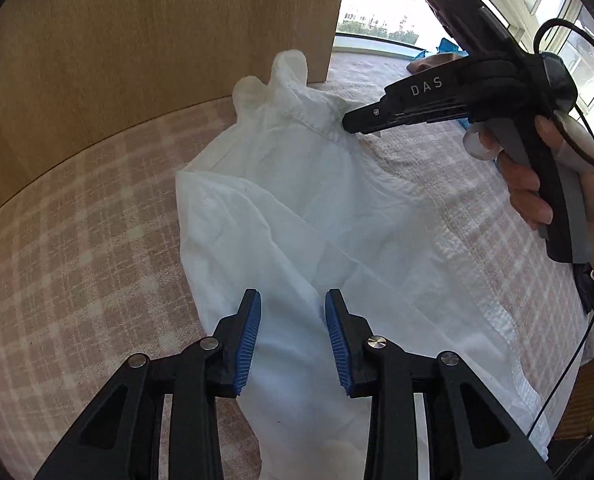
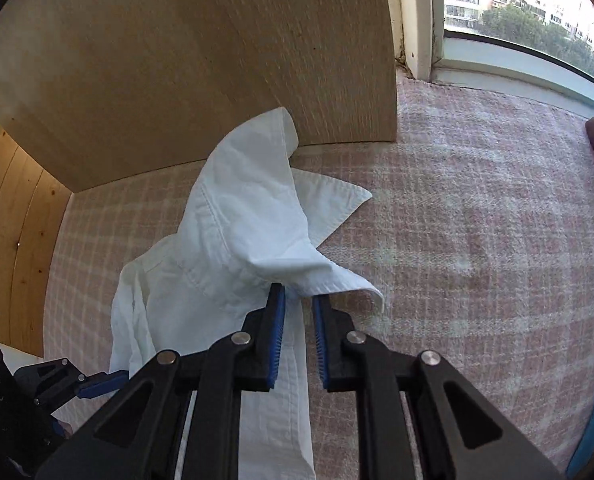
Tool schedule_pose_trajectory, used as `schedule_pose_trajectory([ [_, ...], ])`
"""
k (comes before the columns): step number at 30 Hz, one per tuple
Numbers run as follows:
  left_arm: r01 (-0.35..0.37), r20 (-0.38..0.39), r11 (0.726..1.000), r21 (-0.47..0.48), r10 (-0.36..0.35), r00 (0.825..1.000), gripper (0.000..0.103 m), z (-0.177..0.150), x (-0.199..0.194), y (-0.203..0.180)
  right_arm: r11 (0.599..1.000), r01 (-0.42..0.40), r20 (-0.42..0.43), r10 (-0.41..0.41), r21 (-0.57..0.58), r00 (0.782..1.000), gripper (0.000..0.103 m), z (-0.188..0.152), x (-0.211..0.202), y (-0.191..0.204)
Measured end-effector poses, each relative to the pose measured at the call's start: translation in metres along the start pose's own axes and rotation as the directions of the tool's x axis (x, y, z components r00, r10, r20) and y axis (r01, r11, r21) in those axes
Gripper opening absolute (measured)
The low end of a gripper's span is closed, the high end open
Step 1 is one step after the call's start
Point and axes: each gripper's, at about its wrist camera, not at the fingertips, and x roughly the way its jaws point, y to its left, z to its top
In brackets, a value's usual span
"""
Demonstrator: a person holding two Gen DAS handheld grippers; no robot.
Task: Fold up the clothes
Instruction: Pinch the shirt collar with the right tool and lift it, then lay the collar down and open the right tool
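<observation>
Two grippers on the white shirt lying on the pink checked bed: right gripper pinching collar cloth, left gripper parted with fabric between, unpinched; mid-fold, next I carry the collar end over.

A pink-and-cream checked woven blanket is spread as the working surface. Behind it, a tall light-brown wood-grain panel is stood upright, its lower edge met by the blanket. Left of the panel, knotty pine boards are seen. Right of the panel, a white-framed window is set, through which bright daylight, apartment blocks and green trees are shown.
</observation>
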Motion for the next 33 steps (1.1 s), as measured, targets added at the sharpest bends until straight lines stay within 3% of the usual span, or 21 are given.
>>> schedule_pose_trajectory([
  [4,0.129,0.072,0.991,0.041,-0.132,0.989,0.039,0.032,-0.006,-0.004,0.998,-0.055,0.042,0.056,-0.022,0.998,0.015,0.001,-0.028,0.008],
  [6,0.095,0.043,0.994,0.047,-0.097,0.994,0.041,0.05,0.018,0.001,0.994,-0.105,0.02,0.106,-0.037,0.994,0.015,0.0,-0.028,0.017],
  [7,0.055,0.019,0.998,0.037,-0.056,0.998,0.039,0.054,0.032,0.008,0.995,-0.081,0.002,0.081,-0.059,0.997,0.015,0.0,-0.027,0.022],
  [8,0.025,-0.009,1.0,0.012,-0.025,1.0,0.039,0.055,0.044,0.018,0.997,0.02,0.009,-0.019,-0.078,1.0,0.015,0.0,-0.023,0.023],
  [10,-0.034,-0.069,0.999,-0.038,0.031,0.997,0.035,0.056,0.068,0.038,0.969,0.218,0.029,-0.216,-0.114,0.976,0.015,0.001,-0.016,0.025],
  [11,-0.015,-0.052,0.998,-0.063,0.012,0.999,0.035,0.053,0.064,0.045,0.963,0.254,0.025,-0.253,-0.085,0.967,0.015,0.003,-0.015,0.018],
  [13,0.036,-0.006,0.993,-0.111,-0.037,0.999,0.035,0.048,0.052,0.056,0.983,0.18,0.062,-0.178,-0.036,0.982,0.015,0.0,-0.031,0.01],
  [15,0.043,0.018,0.994,-0.102,-0.041,0.999,0.035,0.044,0.036,0.058,0.984,0.167,0.121,-0.158,-0.064,0.98,0.015,-0.009,-0.052,0.02],
  [18,0.05,0.053,0.995,-0.081,-0.046,0.998,0.035,0.038,0.011,0.056,0.983,0.076,0.108,-0.059,-0.165,0.992,0.017,-0.021,-0.053,0.046],
  [20,0.071,0.076,0.996,-0.063,-0.066,0.995,0.036,0.032,-0.006,0.051,0.965,0.169,0.082,-0.155,-0.202,0.985,0.017,-0.016,-0.036,0.055],
  [22,0.112,0.069,0.993,-0.044,-0.109,0.992,0.038,0.026,-0.016,0.043,0.928,0.319,0.104,-0.304,-0.192,0.947,0.017,-0.004,-0.019,0.048],
  [24,0.157,0.047,0.987,-0.016,-0.157,0.987,0.038,0.016,-0.023,0.032,0.925,0.365,0.079,-0.358,-0.104,0.93,0.017,0.006,-0.016,0.028],
  [27,0.225,-0.011,0.973,0.052,-0.224,0.974,0.038,-0.013,-0.029,0.008,0.967,0.244,0.106,-0.236,-0.076,0.966,0.018,-0.009,-0.052,0.026],
  [29,0.278,-0.069,0.957,0.077,-0.273,0.959,0.038,-0.037,-0.026,-0.006,0.983,0.123,0.041,-0.118,-0.137,0.992,0.018,-0.034,-0.07,0.037],
  [31,0.267,-0.133,0.959,0.093,-0.254,0.958,0.038,-0.063,-0.021,-0.013,0.986,-0.015,-0.043,0.008,-0.165,0.999,0.019,-0.066,-0.075,0.048],
  [33,0.224,-0.168,0.967,0.118,-0.203,0.965,0.038,-0.087,-0.017,-0.015,0.976,-0.138,-0.134,0.117,-0.168,0.984,0.019,-0.094,-0.068,0.059],
])
